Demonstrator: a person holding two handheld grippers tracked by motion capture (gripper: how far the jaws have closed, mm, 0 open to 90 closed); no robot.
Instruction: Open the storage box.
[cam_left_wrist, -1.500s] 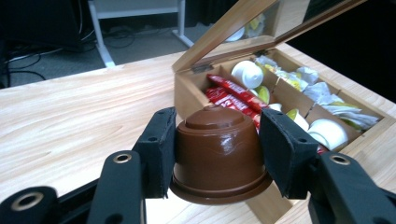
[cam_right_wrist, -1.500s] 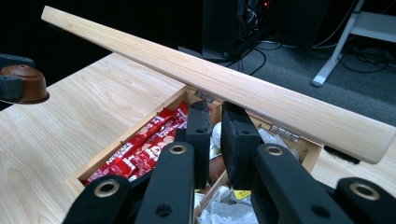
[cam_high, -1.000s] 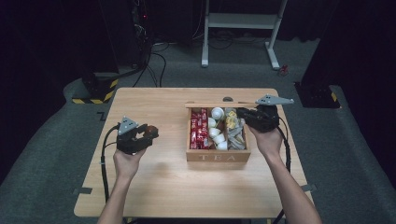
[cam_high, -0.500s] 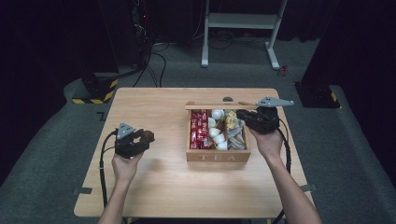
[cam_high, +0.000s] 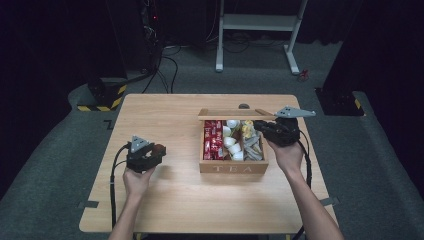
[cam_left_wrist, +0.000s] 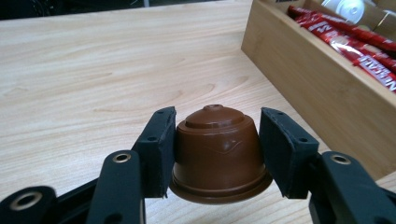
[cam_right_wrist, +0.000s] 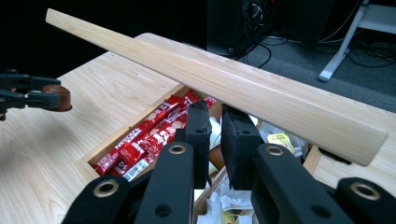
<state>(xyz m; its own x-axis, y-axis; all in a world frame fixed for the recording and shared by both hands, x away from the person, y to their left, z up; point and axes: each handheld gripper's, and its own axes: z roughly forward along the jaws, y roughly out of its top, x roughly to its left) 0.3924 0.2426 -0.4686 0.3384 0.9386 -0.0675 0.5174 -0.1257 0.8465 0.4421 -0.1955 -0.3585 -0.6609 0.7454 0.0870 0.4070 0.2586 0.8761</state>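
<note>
Since the earlier frame the left gripper (cam_high: 150, 152) has been lowered at lower left, its jaws clamped on the light, crushable brown capsule (cam_left_wrist: 217, 151), best held gently by its sides.

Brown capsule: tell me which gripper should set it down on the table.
Left. The left gripper already clamps the brown capsule just above the table, beside the tea box. The right gripper hangs over the box, under its raised lid.
</note>
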